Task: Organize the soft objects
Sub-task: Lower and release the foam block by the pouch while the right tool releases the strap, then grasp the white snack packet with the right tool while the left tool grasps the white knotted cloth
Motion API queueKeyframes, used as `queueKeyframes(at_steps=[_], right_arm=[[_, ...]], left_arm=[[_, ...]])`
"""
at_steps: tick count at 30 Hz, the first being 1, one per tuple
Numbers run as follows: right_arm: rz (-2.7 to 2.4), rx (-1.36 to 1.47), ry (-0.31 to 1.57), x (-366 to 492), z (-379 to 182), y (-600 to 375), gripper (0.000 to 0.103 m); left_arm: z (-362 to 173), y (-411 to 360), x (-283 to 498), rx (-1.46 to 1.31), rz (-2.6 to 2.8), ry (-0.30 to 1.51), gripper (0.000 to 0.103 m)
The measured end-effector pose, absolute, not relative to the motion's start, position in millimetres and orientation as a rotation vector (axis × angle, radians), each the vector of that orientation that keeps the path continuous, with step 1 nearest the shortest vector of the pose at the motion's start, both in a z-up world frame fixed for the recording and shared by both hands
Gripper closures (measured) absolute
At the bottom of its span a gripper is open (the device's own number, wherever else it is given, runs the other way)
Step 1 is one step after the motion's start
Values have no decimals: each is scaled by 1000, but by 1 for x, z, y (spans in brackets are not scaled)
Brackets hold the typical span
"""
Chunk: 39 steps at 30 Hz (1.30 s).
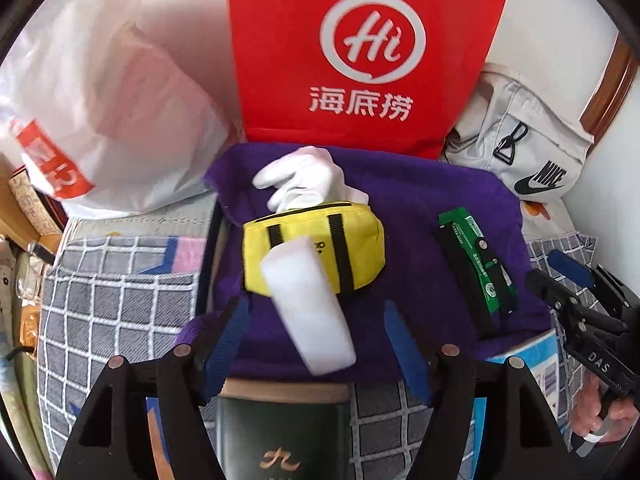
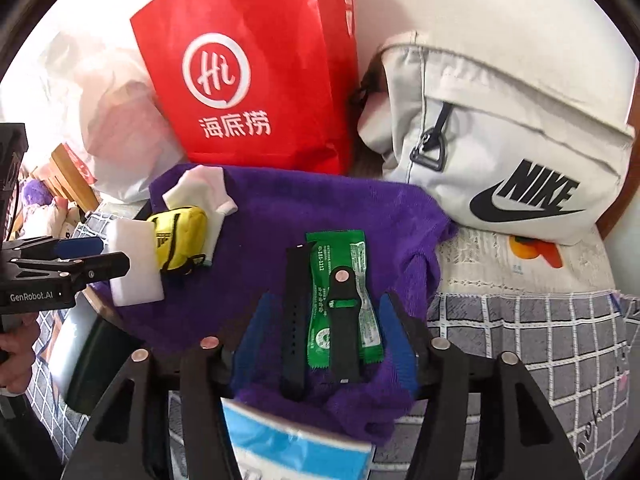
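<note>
A purple towel is spread on the bed. On it sit a yellow pouch and, behind that, a white glove. A white foam block leans against the pouch's front. It lies between the spread fingers of my left gripper, whose pads stay clear of it. To the right lie a green packet and two black watch strap pieces. My right gripper stands open around them without touching. The left gripper also shows at the left edge of the right wrist view.
A red paper bag stands behind the towel, a white plastic bag to its left and a pale Nike bag to its right. Checked bedding surrounds the towel. A dark green box and a blue-white pack lie nearest me.
</note>
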State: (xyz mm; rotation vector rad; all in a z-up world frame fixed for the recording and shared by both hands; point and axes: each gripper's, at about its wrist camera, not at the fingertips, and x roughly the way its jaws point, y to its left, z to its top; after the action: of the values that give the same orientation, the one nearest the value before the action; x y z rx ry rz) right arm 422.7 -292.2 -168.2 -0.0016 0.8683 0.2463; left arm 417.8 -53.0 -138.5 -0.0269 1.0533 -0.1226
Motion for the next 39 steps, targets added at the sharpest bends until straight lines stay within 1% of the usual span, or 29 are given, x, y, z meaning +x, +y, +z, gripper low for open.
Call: queueKeyframes(at_steps=[3, 10, 15, 21, 27, 30, 39], right_arm=[[219, -9, 852, 407, -157, -291, 34], [209, -10, 817, 364, -138, -285, 34], [217, 21, 790, 330, -128, -284, 34], [225, 74, 767, 284, -116, -287, 34], [222, 97, 797, 245, -123, -291, 34], [235, 137, 819, 226, -130, -296, 34], [244, 136, 852, 164, -161, -309, 33]], left_arm=[[-133, -39, 405, -63, -118, 1045, 34], [-109, -14, 366, -90, -88, 977, 34], [-90, -7, 332, -98, -81, 918, 34], [-80, -5, 289, -115, -132, 882, 34], [-81, -8, 248, -98, -143, 885, 34], [-88, -12, 228, -92, -159, 904, 34], [-114, -28, 180, -59, -185, 934, 34]])
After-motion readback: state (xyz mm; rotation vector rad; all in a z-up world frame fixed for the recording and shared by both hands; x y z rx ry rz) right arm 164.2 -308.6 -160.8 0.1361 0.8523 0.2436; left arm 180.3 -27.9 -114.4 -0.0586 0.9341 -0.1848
